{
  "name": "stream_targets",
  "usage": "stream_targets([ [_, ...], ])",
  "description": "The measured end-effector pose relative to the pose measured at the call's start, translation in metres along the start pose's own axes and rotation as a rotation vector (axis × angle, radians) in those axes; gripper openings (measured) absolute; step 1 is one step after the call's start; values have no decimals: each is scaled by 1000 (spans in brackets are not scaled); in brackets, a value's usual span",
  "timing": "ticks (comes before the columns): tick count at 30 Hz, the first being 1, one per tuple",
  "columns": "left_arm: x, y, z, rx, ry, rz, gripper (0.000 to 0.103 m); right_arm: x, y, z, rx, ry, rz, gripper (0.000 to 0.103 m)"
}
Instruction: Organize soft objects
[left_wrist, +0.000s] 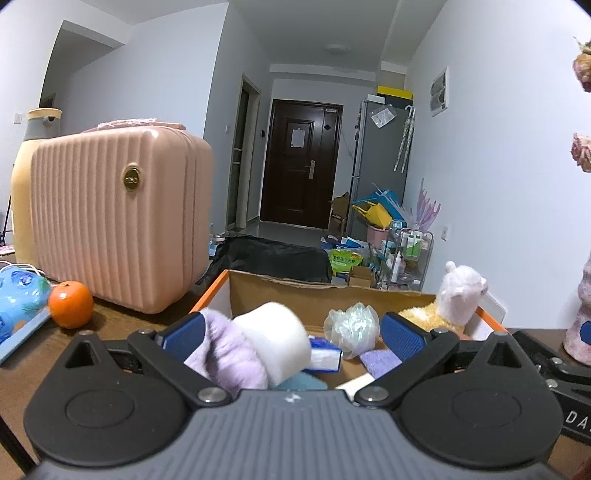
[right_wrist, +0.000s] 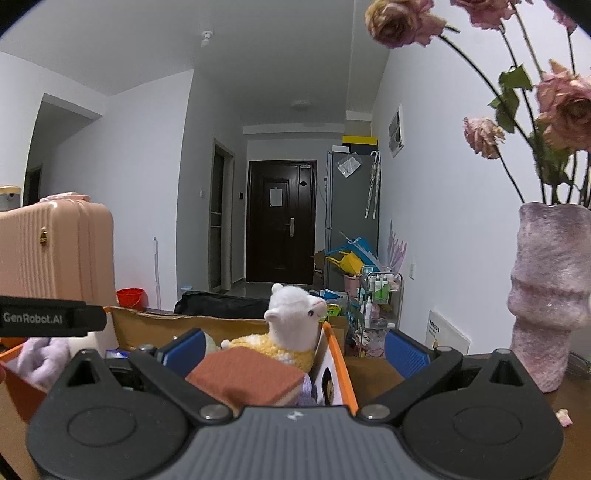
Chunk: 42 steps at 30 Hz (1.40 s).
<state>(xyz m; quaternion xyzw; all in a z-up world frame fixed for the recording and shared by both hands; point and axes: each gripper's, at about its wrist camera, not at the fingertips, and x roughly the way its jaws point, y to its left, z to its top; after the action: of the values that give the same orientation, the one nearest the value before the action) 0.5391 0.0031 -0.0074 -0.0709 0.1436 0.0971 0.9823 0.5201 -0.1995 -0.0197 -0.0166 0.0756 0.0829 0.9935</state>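
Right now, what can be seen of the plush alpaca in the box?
The plush alpaca sits upright in the far right corner of the cardboard box, against its orange-edged wall. It has a fluffy white head and neck, small ears, one dark eye showing, and a woolly yellow body. In the right wrist view its head faces right. A brown sponge block lies just in front of it. Neither hand-held gripper touches it.

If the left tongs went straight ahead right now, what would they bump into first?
Probably the white foam roll, which sits between the open left tongs beside the fluffy purple thing inside the cardboard box. Depth is hard to judge here, so the tongs might pass just above it.
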Motion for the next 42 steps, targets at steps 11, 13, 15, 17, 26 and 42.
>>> stream_targets([
  [11, -58, 12, -15, 45, 30, -41, 103, -75, 4, -10, -20, 44, 8, 103],
  [13, -70, 15, -19, 48, 44, -55, 103, -93, 5, -13, -20, 53, 11, 103],
  [15, -84, 19, -24, 59, 48, -55, 103, -110, 5, -15, -18, 63, 14, 103],
  [17, -98, 22, -27, 70, 53, -64, 103, -126, 6, -17, -14, 75, 17, 103],
  [26, -173, 35, -47, 133, 69, -92, 103, -209, 8, -22, 46, 110, 31, 103],
  [42, -316, 53, -74, 239, 30, -137, 103, -330, 20, -34, 99, 190, 38, 103],
])
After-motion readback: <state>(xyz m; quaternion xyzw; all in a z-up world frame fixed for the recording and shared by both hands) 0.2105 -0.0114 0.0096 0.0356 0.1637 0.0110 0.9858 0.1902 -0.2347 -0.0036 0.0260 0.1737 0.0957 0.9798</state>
